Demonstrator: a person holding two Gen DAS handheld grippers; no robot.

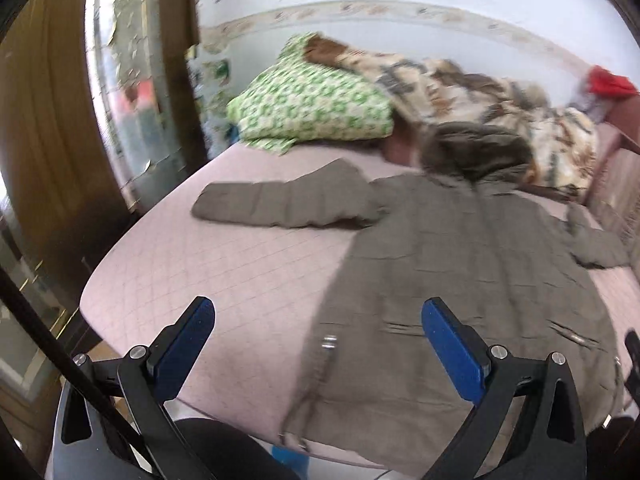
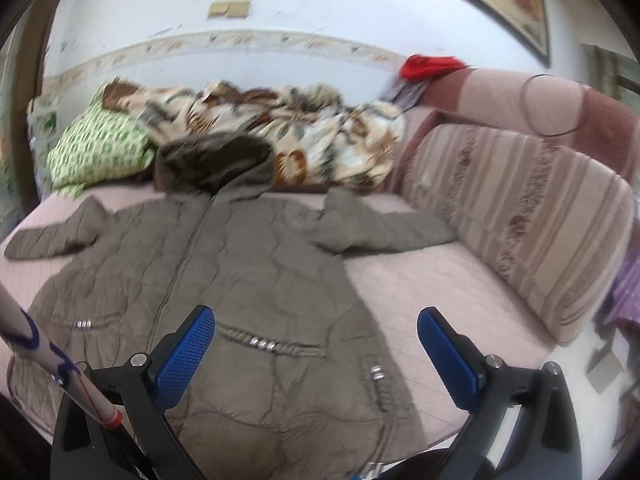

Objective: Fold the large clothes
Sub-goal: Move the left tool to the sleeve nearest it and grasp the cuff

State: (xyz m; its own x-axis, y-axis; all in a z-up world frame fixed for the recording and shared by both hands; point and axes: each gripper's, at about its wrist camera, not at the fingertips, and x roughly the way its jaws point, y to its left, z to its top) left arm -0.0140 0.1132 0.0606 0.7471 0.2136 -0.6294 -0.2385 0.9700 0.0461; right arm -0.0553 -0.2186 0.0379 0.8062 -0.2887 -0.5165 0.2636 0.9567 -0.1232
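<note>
A grey-brown quilted hooded jacket (image 1: 460, 256) lies spread flat, front up, on a pink quilted bed (image 1: 192, 264). Its sleeves stretch out to both sides and its hood points to the far wall. It also shows in the right wrist view (image 2: 224, 264), with the zip running down its middle. My left gripper (image 1: 318, 320) is open and empty, above the jacket's lower left hem. My right gripper (image 2: 316, 328) is open and empty, above the jacket's lower right hem near a pocket.
A green-patterned pillow (image 1: 312, 108) and a crumpled floral blanket (image 2: 288, 136) lie at the far side of the bed (image 2: 432, 280). A striped cushion (image 2: 520, 216) lines the right side. A red cloth (image 2: 428, 65) sits on the headboard. A wooden wardrobe (image 1: 52, 128) stands left.
</note>
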